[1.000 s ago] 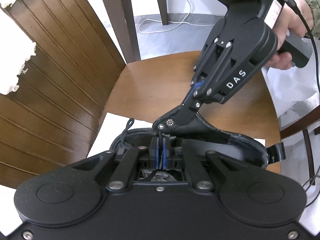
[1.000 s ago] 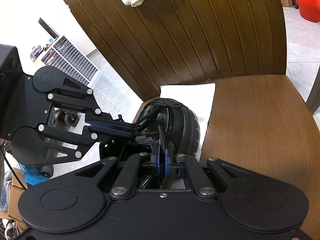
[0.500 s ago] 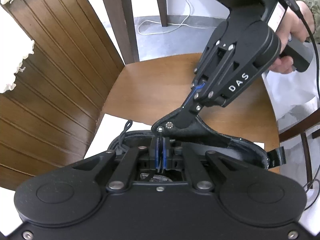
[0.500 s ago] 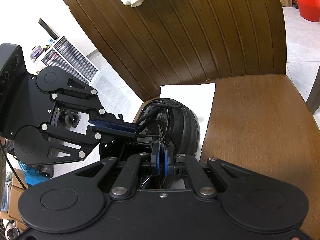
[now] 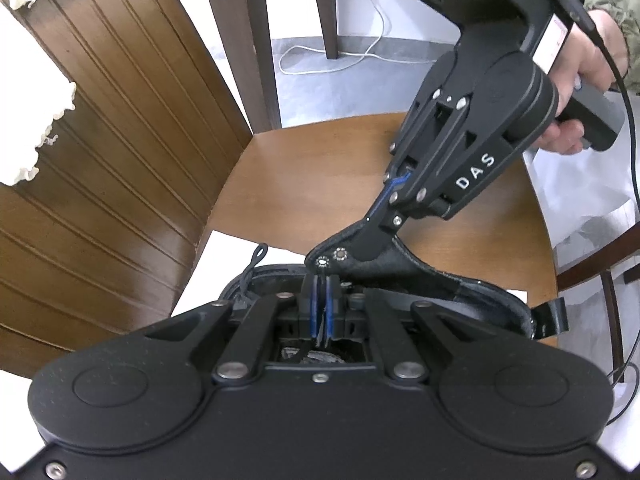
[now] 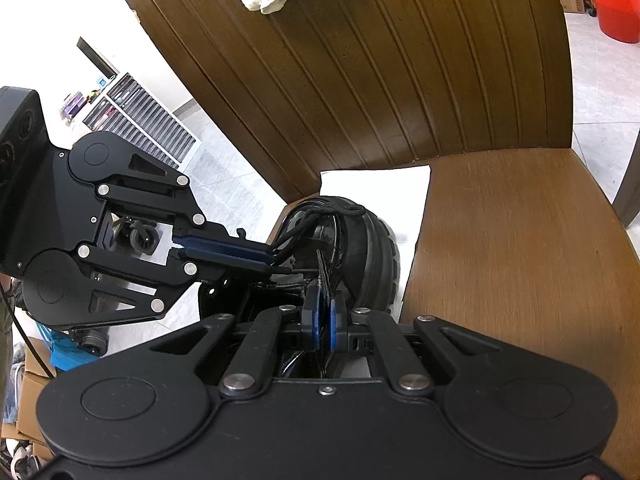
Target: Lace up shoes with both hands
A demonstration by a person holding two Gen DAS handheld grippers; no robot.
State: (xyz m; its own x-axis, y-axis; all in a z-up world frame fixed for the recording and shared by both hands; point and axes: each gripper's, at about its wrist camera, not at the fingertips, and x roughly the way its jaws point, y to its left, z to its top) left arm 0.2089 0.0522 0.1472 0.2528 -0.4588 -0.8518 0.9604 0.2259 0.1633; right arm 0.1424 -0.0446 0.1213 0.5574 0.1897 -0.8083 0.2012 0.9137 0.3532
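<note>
Chair seat (image 6: pixel 512 240): paper (image 6: pixel 380 178) under shoe (image 6: pixel 372 240).

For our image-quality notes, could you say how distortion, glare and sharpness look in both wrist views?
Left wrist view: fisheye bends the chair back; white paper is blown out. Right wrist view: sharp on the black shoe, corners vignetted, window area overexposed.

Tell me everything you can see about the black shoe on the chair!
The black shoe sits on a white sheet on the wooden chair seat. It looks like smooth leather, with a ribbed, rounded toe, metal eyelets along a raised flap, black laces bunched near the toe, and a heel pull tab. The right gripper is pinched shut on the eyelet flap. The left gripper is shut on a lace.
</note>
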